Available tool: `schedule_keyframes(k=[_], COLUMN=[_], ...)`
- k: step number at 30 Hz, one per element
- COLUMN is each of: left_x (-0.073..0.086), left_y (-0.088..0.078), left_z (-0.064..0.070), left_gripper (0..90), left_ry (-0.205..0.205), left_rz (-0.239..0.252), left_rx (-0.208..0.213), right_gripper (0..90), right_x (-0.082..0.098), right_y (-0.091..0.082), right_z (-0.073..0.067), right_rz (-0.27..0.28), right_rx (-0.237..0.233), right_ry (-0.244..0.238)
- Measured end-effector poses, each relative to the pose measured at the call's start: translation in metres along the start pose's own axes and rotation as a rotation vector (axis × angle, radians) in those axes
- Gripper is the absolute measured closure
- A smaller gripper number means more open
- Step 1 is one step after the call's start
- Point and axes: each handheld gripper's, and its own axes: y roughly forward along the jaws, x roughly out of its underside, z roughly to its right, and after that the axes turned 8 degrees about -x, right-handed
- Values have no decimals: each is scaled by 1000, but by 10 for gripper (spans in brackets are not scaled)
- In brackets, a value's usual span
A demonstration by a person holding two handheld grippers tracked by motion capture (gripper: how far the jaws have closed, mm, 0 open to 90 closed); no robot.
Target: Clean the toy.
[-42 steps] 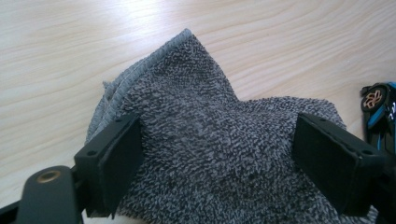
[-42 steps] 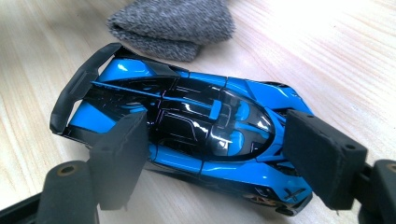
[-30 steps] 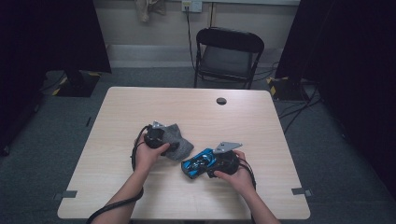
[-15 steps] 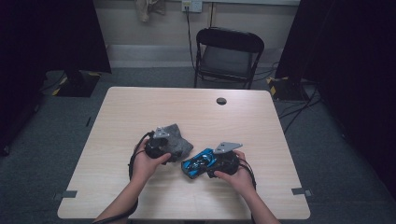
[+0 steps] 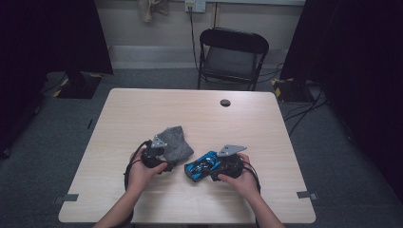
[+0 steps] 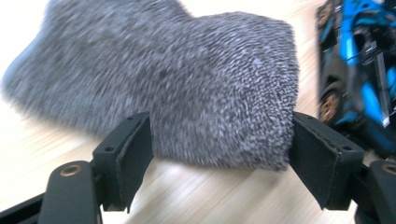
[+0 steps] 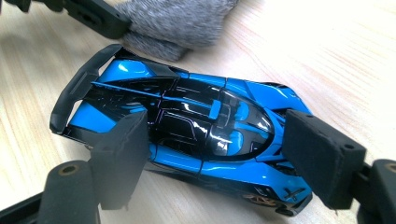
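A grey fuzzy cloth (image 5: 176,141) lies bunched near the middle of the table, and a blue and black toy car (image 5: 197,168) rests just to its right. My left gripper (image 5: 164,154) is at the cloth's near left edge. In the left gripper view the cloth (image 6: 163,79) fills the gap between the jaws of my left gripper (image 6: 224,158), which stands open, with the car (image 6: 359,70) off to the right. My right gripper (image 5: 215,166) is open and straddles the car (image 7: 187,126); its pads (image 7: 322,158) stand at either side of the body. The cloth (image 7: 177,18) lies just beyond the car.
The light wooden table (image 5: 142,109) has a small black round object (image 5: 225,102) near its far edge. A black folding chair (image 5: 232,52) stands behind the table. Cables trail from both grippers toward the person's forearms.
My left gripper has drawn back a little toward the person, from over the cloth to its near edge. The right gripper and the car have stayed where they were.
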Motion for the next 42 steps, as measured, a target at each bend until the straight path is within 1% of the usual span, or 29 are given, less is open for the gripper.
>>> schedule_keyframes(k=[2, 3, 4, 7, 9, 10, 11, 12, 14, 16, 17, 18, 19, 20, 23, 25, 28, 29, 30, 31, 34, 35, 36, 37, 38, 39, 40, 41, 42], left_x=[6, 6, 11, 18, 20, 20, 19, 16, 9, -2, -8, -14, -14, -22, -34, -39, -44, -44, -44, -42, -37, -33, -31, -30, -29, -29, -29, -30, -30], left_y=[-4, -4, -9, -14, -15, -16, -17, -18, -20, -20, -18, -14, -14, -6, 9, 19, 31, 35, 38, 41, 47, 49, 49, 49, 48, 47, 46, 46, 46], left_z=[-10, -10, -21, -37, -44, -46, -47, -47, -44, -39, -37, -34, -34, -32, -28, -26, -24, -25, -25, -26, -27, -28, -27, -28, -28, -29, -29, -28, -28], left_gripper=[247, 248, 248, 249, 249, 248, 248, 244, 236, 228, 221, 212, 204, 197, 178, 178, 178, 182, 181, 179, 181, 182, 183, 197, 221, 257, 354, 428, 496], left_ry=[-25, -25, -52, -92, -111, -113, -123, -133, -134, -130, -122, -116, -116, -110, -111, -110, -98, -84, -87, -100, -120, -129, -107, -84, -73, -56, -45, -43, -43], left_rz=[-3, -3, -1, 0, -2, 1, 15, 33, 60, 90, 95, 90, 90, 90, 87, 71, 46, 32, 20, 12, -3, 6, 23, 31, 36, 41, 44, 45, 45], left_rx=[-13, -13, -35, -66, -81, -86, -76, -67, -44, -36, -30, -31, -31, -34, -38, -54, -90, -114, -117, -103, -101, -88, -81, -81, -78, -64, -37, -20, -20], right_gripper=[230, 230, 230, 230, 230, 230, 230, 230, 230, 229, 230, 230, 230, 230, 230, 230, 230, 230, 230, 230, 230, 230, 230, 230, 231, 230, 230, 231, 231], right_x=[0, 0, 0, 0, -1, -1, -1, -1, -1, -1, -1, -1, -1, -1, -1, 0, 0, 0, 0, 0, 1, 1, 2, 2, 2, 2, 2, 2, 2], right_y=[0, 0, 0, 0, 0, 0, 0, 0, 0, 0, 0, 0, 0, 0, 0, 0, 0, 0, 0, 0, 0, 0, 0, 0, 0, 0, 0, 0, 0], right_z=[0, 0, 0, 0, 0, 0, 0, 0, 0, 0, 0, 0, 0, 0, 0, 0, 1, 1, 0, 0, 0, 0, 0, 0, 0, 0, 0, 0, 0], right_rz=[-1, -2, -1, -2, -4, -4, -4, -4, -6, -6, -5, -5, -5, -5, -6, -3, 2, 2, 2, 2, 9, 11, 13, 14, 14, 14, 14, 13, 13], right_rx=[-1, 1, 1, 0, 0, 0, 0, -1, -1, -1, -2, -2, -2, -2, -2, -2, -2, -2, -2, -1, -1, -1, -1, -1, 0, 0, -1, 0, 0], right_ry=[-1, -2, -1, -1, 1, 0, -1, -1, -1, 0, -1, -2, -2, -2, 0, -2, -2, -3, -2, -2, -3, -3, -3, -3, -4, -4, -3, -3, -3])
